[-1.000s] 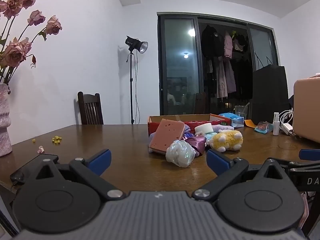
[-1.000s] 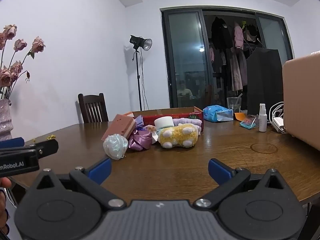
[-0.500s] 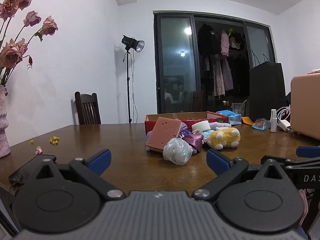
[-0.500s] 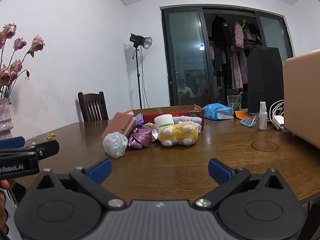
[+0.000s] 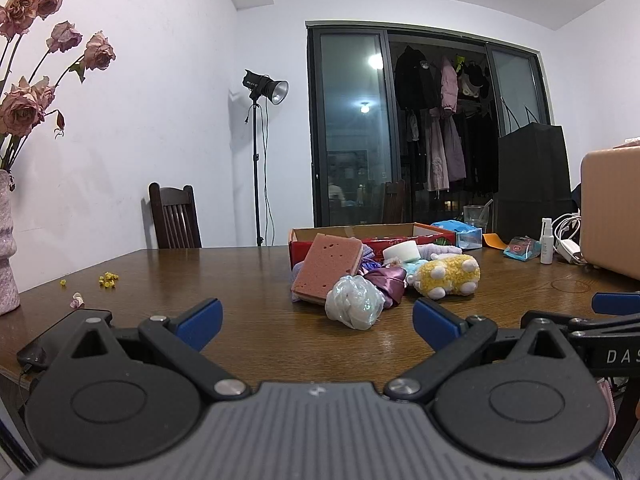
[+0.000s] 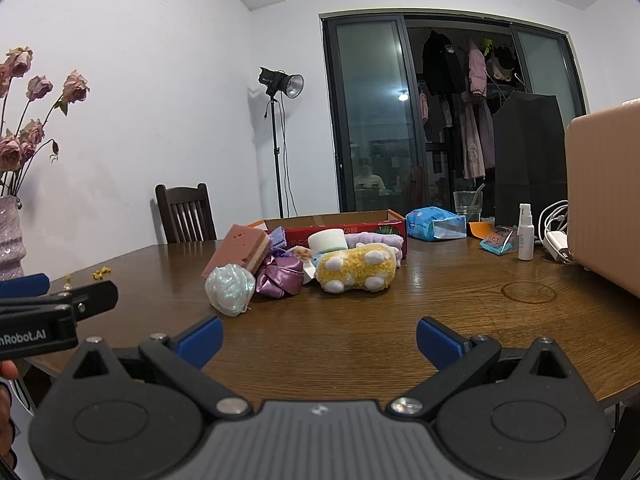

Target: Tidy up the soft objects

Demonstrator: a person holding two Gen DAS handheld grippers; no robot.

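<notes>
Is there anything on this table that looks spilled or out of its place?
Yes. Soft things lie heaped on the table before the red box, not in it; the sponge leans tilted on the heap. Small yellow bits and a petal lie scattered near the vase.

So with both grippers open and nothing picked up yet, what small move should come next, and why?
Probably ease the left gripper forward toward the iridescent white bundle. It is the nearest piece of the soft pile, lies outside the red box, and sits almost in line between the open fingers. The right gripper is also empty.
</notes>
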